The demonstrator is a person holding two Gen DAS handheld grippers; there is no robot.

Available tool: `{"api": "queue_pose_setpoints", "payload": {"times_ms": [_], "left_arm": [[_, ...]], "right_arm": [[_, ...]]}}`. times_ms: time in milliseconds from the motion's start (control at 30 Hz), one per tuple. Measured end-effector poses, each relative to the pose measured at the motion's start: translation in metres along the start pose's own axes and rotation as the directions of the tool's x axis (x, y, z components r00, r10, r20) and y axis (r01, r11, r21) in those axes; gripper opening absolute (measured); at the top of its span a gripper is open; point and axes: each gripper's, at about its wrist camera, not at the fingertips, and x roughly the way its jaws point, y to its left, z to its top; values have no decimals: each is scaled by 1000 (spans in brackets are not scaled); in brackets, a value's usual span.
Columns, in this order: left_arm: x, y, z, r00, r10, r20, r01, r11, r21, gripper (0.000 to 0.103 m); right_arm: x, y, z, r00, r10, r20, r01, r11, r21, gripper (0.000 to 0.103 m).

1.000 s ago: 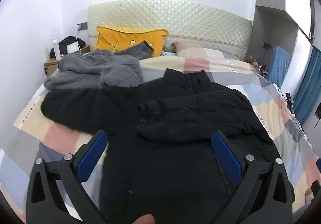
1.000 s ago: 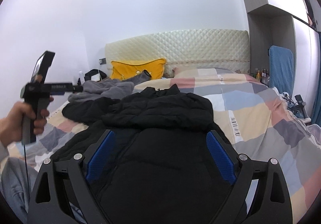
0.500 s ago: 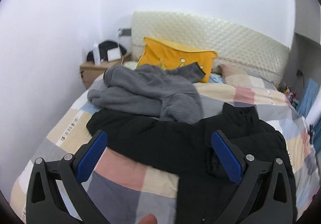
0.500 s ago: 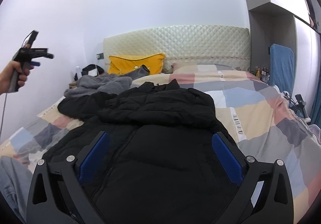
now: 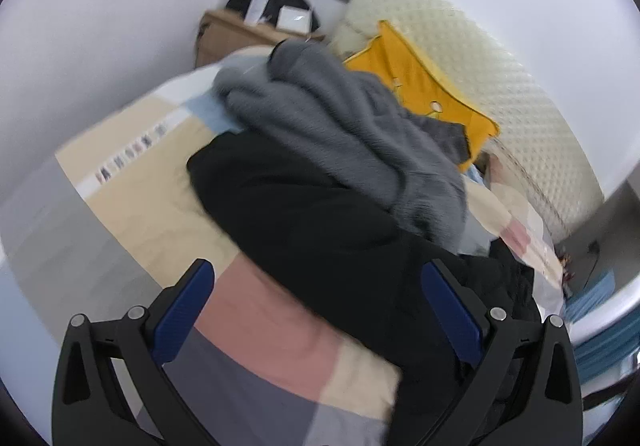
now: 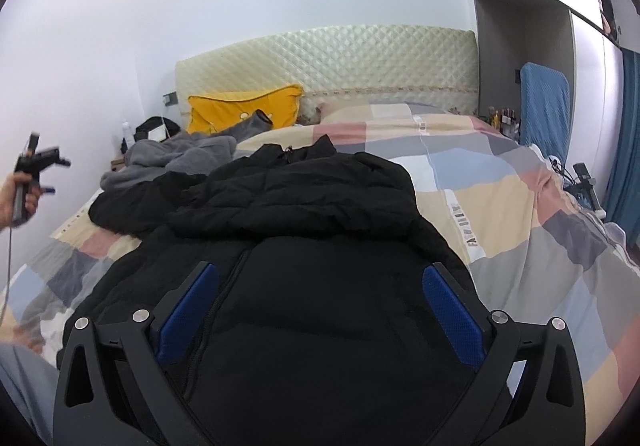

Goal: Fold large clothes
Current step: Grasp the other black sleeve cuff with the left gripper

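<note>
A black padded jacket point(image 6: 320, 246) lies front-up on the bed, one sleeve folded across its chest and the other sleeve point(image 5: 304, 222) stretched out to the left. My right gripper point(image 6: 320, 310) hovers open over the jacket's lower front, with nothing between its pads. My left gripper point(image 5: 320, 310) is open and tilted, held above the outstretched sleeve and the quilt beside it. In the right wrist view a hand holds the left gripper point(image 6: 36, 166) far off at the left edge, clear of the bed.
A grey fleece garment point(image 5: 344, 126) is heaped against the black sleeve, below a yellow pillow point(image 5: 420, 86) and a quilted headboard point(image 6: 328, 62). A nightstand point(image 5: 236, 34) stands in the corner. The checked quilt point(image 6: 520, 206) is bare to the right. A blue towel point(image 6: 544, 106) and a curtain point(image 6: 628, 146) hang at the far right.
My left gripper swung left from over the jacket's body to its outstretched sleeve and rolled, so the bed looks tilted. My right gripper's jaws spread wider and it dipped slightly.
</note>
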Motion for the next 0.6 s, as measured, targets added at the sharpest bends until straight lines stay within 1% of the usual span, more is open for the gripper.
{"api": "queue_pose_setpoints", "payload": {"times_ms": [167, 200, 267, 333, 467, 533, 567, 600], "left_arm": [[62, 45, 6, 998, -26, -51, 21, 995, -100, 102], [78, 54, 7, 998, -22, -55, 15, 993, -119, 102], [104, 64, 6, 997, 9, -72, -19, 991, -136, 102], [131, 72, 6, 998, 23, -65, -32, 988, -154, 102], [173, 87, 10, 999, 10, -52, -21, 977, -210, 102], [190, 97, 14, 999, -8, -52, -6, 963, -270, 102], [195, 102, 17, 1000, -22, -22, 14, 947, -320, 102], [197, 103, 20, 999, -36, 4, 35, 941, -337, 102]], "right_arm": [[17, 4, 6, 999, -16, -31, 17, 999, 40, 103], [19, 6, 6, 999, -25, -35, 26, 999, 40, 103], [25, 6, 7, 998, -37, -43, 39, 998, 51, 103], [33, 5, 9, 997, -61, -53, 64, 996, 68, 103], [48, 5, 14, 994, -89, -70, 95, 991, 92, 103], [57, 7, 15, 991, -99, -86, 107, 990, 92, 103], [59, 8, 15, 990, -106, -89, 113, 990, 85, 103], [64, 9, 15, 989, -115, -96, 123, 990, 73, 103]]}}
